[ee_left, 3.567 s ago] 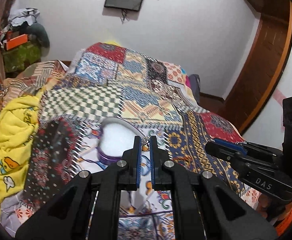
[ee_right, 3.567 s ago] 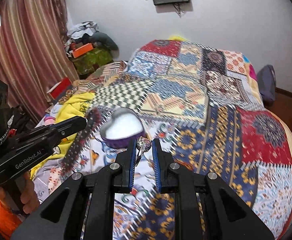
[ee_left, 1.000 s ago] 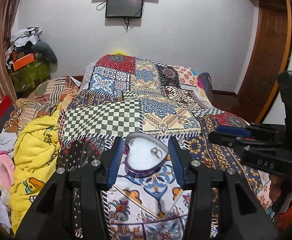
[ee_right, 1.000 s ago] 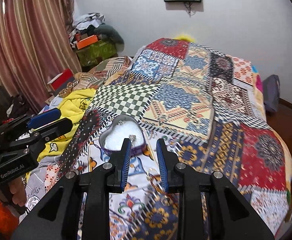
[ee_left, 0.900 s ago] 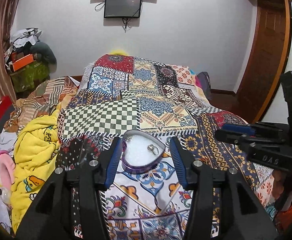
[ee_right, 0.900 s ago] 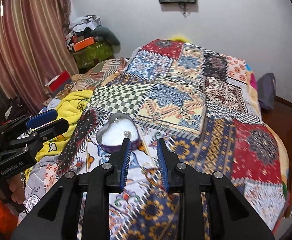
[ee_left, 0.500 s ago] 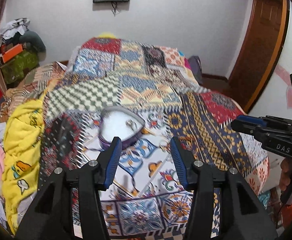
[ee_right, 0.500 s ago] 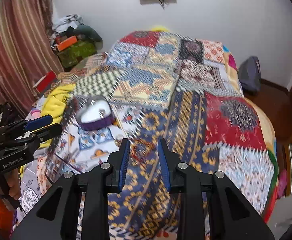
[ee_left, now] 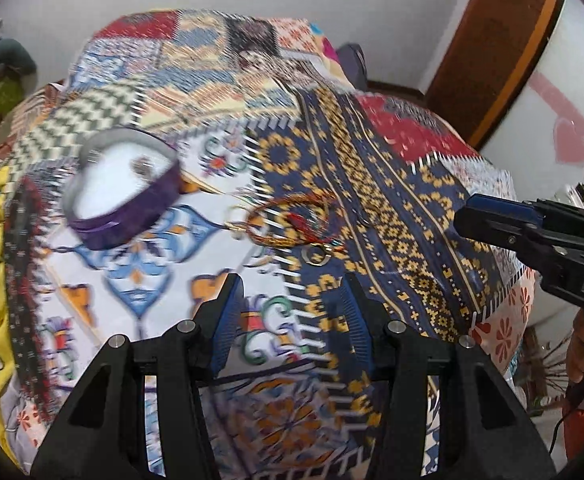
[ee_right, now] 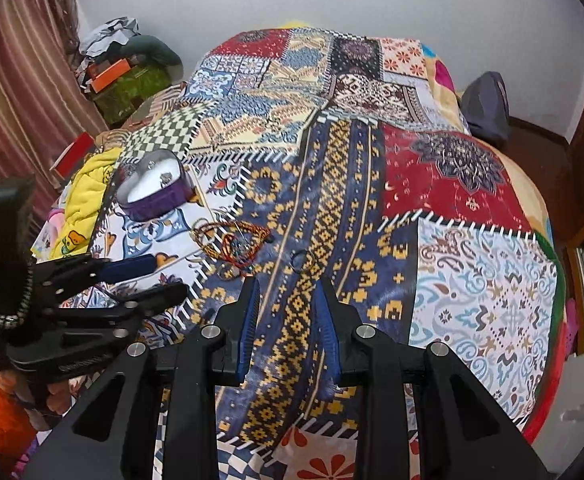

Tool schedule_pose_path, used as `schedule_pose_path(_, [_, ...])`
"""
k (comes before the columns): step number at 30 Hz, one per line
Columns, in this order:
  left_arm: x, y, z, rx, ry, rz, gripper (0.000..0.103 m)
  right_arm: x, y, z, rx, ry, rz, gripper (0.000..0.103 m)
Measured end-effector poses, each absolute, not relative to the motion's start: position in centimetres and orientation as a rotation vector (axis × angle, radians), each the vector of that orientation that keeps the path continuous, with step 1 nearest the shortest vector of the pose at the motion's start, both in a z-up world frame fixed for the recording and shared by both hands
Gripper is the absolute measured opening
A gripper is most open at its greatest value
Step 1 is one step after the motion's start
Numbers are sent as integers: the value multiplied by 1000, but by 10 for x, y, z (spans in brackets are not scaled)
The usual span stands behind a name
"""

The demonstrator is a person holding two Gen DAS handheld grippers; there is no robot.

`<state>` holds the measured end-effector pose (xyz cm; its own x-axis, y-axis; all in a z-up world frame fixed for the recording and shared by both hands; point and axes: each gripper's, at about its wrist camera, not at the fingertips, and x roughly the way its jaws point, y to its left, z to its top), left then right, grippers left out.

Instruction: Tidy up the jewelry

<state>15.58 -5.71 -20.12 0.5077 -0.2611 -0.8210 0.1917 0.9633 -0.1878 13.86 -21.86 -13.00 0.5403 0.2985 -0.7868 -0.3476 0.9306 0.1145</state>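
Fingers of left gripper (ee_left: 290,308) stand apart, empty, above patchwork bed (ee_right: 471,264); right gripper (ee_right: 286,312) narrower, empty, aimed at loose ring (ee_right: 303,259). Heart-shaped box (ee_right: 154,194) already holds rings; tangled bracelets (ee_right: 232,242) lie nearby, likely next.

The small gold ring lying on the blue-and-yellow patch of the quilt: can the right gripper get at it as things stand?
Probably yes. The small gold ring lies bare on the patchwork quilt, just ahead of the right gripper, whose jaws are open and empty. Nothing lies between them; the tangle of red and gold bracelets sits off to the side.
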Motion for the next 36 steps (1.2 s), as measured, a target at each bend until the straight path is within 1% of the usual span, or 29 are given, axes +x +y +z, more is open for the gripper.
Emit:
schedule_pose_path(5, [171,-75,-219,-74,1051,-307,35,140,-223,-136,-49,938,386,26])
schedule_pose_path(7, [177,-79,-226,-70,1064,-304,33,141,-224,-137,-37,942,390,26])
schedule_pose_path(12, [188,-83,-230,-91,1057,-311,31,146,-221,-144,-38,959,402,26])
schedule_pose_path(13, [190,-83,-231,-104,1058,-316,28,147,-220,-145,-41,963,403,26])
schedule_pose_path(14, [193,-83,-232,-104,1058,-315,22,147,-220,-146,-42,967,405,26])
schedule_pose_path(15, [195,-82,-233,-100,1057,-310,20,148,-219,-147,-41,970,406,26])
schedule_pose_path(19, [197,-81,-234,-104,1050,-311,17,150,-216,-149,-34,979,420,26])
schedule_pose_path(20, [196,-81,-233,-103,1046,-310,5,150,-214,-150,-36,983,424,26])
schedule_pose_path(21, [195,-81,-232,-101,1048,-308,0,151,-212,-151,-39,986,427,26])
schedule_pose_path(31, [172,-47,-226,-124,1017,-233,0,164,-178,-169,-124,1017,467,26])
schedule_pose_path(36, [167,-34,-220,-92,1003,-210,0,174,-164,-181,-158,1042,485,26])
